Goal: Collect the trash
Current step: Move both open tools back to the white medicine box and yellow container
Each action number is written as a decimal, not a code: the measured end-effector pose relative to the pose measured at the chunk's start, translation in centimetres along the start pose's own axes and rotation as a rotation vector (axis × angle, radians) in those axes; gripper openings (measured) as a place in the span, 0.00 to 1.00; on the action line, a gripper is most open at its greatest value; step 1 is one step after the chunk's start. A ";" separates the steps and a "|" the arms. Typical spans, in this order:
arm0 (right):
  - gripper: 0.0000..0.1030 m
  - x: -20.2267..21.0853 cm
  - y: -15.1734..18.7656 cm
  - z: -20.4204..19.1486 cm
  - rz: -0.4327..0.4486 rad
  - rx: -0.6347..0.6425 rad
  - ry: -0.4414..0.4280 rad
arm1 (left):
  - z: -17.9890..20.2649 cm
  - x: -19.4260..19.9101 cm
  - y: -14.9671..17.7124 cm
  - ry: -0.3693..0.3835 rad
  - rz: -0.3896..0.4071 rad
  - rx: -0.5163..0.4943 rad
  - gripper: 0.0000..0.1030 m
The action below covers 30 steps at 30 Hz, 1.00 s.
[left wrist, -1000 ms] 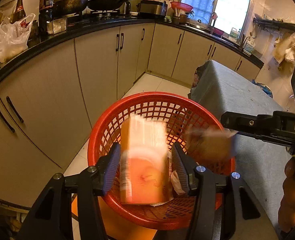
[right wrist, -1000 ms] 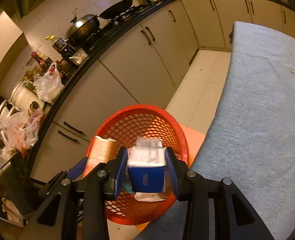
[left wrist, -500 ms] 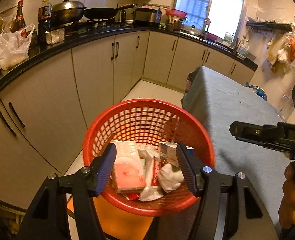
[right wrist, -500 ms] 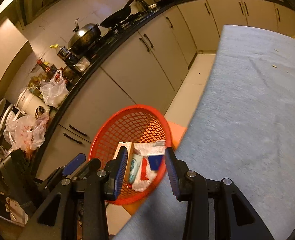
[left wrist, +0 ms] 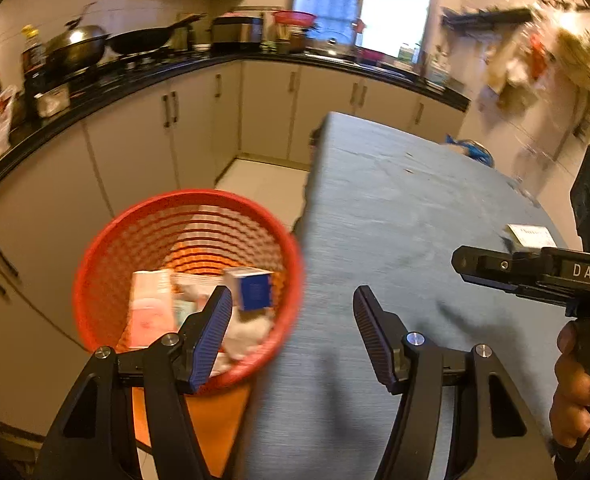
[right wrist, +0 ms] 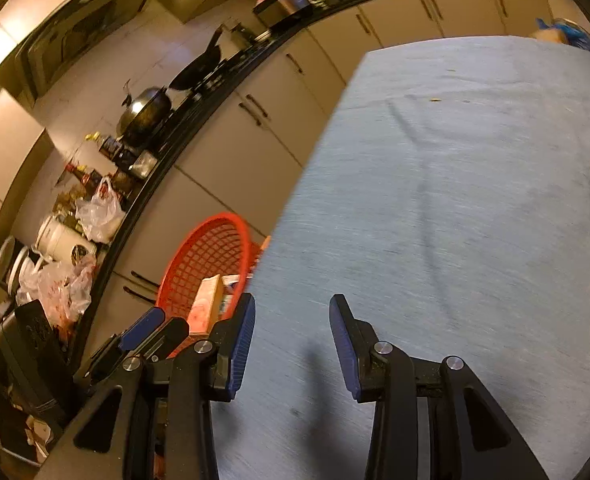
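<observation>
Left gripper (left wrist: 289,328) held level, jaws spread wide with nothing between them, straddling the near left edge of the blue-grey tablecloth (left wrist: 395,216): left finger over the red mesh basket (left wrist: 95,264), right finger over the cloth. Right gripper (right wrist: 292,334) likewise spread and empty, aimed out across the cloth-covered table. Seen side-on at the right of the left wrist view, the right gripper (left wrist: 461,266) gripped by a bare hand (left wrist: 575,384) around its handle. Only from the left wrist: inside of the basket, with a pink-and-white carton (left wrist: 151,308) lying at the left, a blue-and-white box (left wrist: 253,290) just beside it to the right, and crumpled white paper (left wrist: 249,330) nearer. Only from the right wrist: counter to the far left crowded with plastic bags (right wrist: 99,210), a rice cooker (right wrist: 61,240), bottles and a lidded wok (right wrist: 145,114). Basket (right wrist: 199,264) low and left of the right gripper, standing on an orange stool (left wrist: 211,416) hard against the table edge. White card or packet (left wrist: 531,236), blurred, lying on the cloth at the far right, beyond the right gripper.
</observation>
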State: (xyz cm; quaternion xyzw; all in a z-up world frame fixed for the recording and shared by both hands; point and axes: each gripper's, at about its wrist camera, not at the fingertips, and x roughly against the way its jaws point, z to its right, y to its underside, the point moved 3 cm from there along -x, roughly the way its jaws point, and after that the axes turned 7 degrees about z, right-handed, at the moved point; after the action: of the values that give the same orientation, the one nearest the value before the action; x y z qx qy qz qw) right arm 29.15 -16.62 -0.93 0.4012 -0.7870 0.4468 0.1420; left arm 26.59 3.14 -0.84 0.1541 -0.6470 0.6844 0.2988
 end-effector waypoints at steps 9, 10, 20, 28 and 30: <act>0.41 10.0 -2.6 8.6 0.182 -0.101 0.074 | 7.8 -0.9 0.7 0.062 -0.033 -0.121 0.60; 0.41 11.5 -3.4 10.1 0.215 -0.120 0.099 | 8.1 -0.9 0.8 0.067 -0.036 -0.126 0.61; 0.44 16.5 -9.4 22.9 0.324 -0.291 0.315 | 11.7 -1.7 1.6 0.107 -0.068 -0.188 0.61; 0.44 13.8 -10.3 25.2 0.264 -0.284 0.293 | 12.8 -2.7 1.5 0.117 -0.093 -0.206 0.61; 0.44 13.4 -10.2 24.6 0.238 -0.279 0.252 | 12.8 -2.9 1.4 0.117 -0.095 -0.206 0.61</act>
State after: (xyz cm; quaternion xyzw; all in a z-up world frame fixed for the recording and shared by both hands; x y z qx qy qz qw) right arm 31.67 -46.28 -0.94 0.2228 -0.8589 0.3938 0.2397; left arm 25.71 -9.98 -2.23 0.1128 -0.6873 0.6072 0.3823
